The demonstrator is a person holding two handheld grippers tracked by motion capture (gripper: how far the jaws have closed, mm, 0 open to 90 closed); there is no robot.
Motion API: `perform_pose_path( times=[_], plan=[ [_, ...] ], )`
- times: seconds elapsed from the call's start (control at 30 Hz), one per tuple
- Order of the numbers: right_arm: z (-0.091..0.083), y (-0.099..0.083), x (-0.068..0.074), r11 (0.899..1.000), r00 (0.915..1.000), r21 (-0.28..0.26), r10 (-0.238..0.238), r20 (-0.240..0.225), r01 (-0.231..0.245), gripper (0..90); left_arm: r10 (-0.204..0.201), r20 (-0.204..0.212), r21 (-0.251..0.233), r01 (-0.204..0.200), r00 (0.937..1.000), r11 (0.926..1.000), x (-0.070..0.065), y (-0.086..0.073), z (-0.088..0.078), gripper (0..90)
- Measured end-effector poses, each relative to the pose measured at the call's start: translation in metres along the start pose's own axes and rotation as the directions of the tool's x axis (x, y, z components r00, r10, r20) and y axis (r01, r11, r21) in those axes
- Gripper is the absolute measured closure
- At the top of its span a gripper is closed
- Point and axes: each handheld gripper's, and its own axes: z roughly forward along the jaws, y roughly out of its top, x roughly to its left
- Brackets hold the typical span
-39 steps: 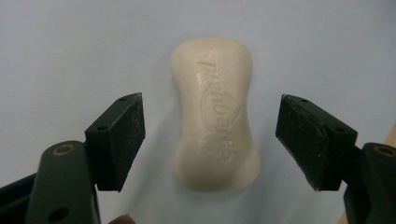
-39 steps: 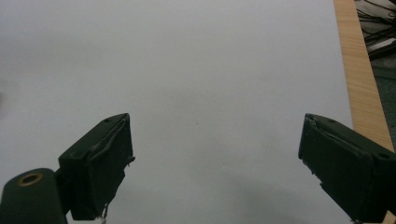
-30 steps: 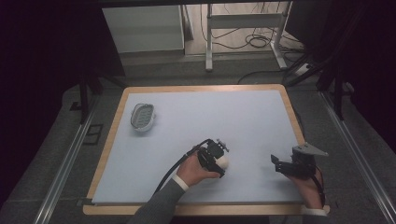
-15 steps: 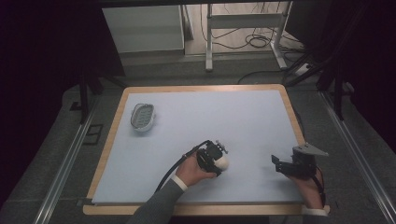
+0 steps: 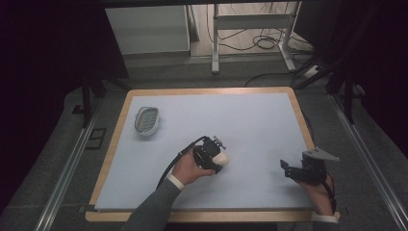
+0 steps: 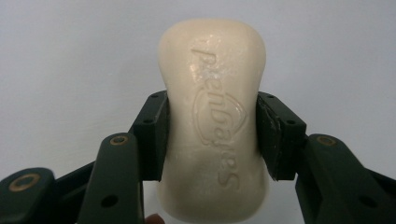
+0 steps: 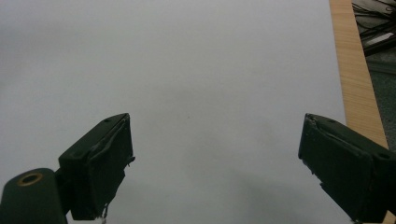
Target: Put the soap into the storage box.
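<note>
Soap bar (image 6: pixel 212 121), cream, embossed lettering: clamped at its waist in left gripper (image 6: pixel 212 135), near the middle of the pale table (image 5: pixel 250 120). Right gripper (image 7: pixel 215 163) jaws wide apart near the right wooden edge. Soap dish (image 5: pixel 146 120) far left.

A table (image 5: pixel 159 202) with a pale top and wooden rim; a soap dish (image 5: pixel 146 120) sits near its far-left corner.
</note>
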Motion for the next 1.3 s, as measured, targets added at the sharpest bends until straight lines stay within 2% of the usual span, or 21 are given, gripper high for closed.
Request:
perform_pose_path(
  times=[0.17, 0.43, 0.5, 0.6, 0.93, 1.3],
  plan=[
    [0.000, 0.000, 0.000, 1.000, 1.0000, 0.001, 0.001, 0.001, -0.001, 9.7, -0.002, 0.012, -0.002, 0.002, 0.9999, 1.0000, 0.004, 0.000, -0.001, 49.4],
    [0.000, 0.000, -0.001, 1.000, 1.0000, 0.003, 0.003, 0.003, -0.003, 9.7, -0.010, 0.005, 0.006, 0.010, 0.9999, 0.9999, 0.012, 0.002, -0.005, 49.4],
    [0.000, 0.000, -0.001, 1.000, 1.0000, 0.002, 0.004, 0.002, -0.004, 9.7, -0.016, 0.015, 0.000, 0.016, 0.9998, 0.9999, 0.015, 0.002, -0.007, 49.4],
    [0.000, 0.000, -0.001, 1.000, 1.0000, 0.002, 0.006, 0.003, -0.006, 9.7, -0.021, 0.007, 0.001, 0.021, 0.9998, 0.9998, 0.020, 0.002, -0.010, 49.5],
    [-0.001, -0.001, -0.002, 1.000, 0.9999, 0.001, 0.007, 0.009, -0.007, 9.7, -0.088, -0.010, -0.034, 0.087, 0.9961, 0.9956, 0.045, -0.006, -0.025, 49.4],
    [0.000, -0.001, -0.001, 1.000, 1.0000, 0.005, 0.003, 0.006, -0.003, 9.7, -0.134, -0.029, -0.048, 0.133, 0.9906, 0.9900, 0.065, -0.019, -0.036, 49.4]
  ],
)
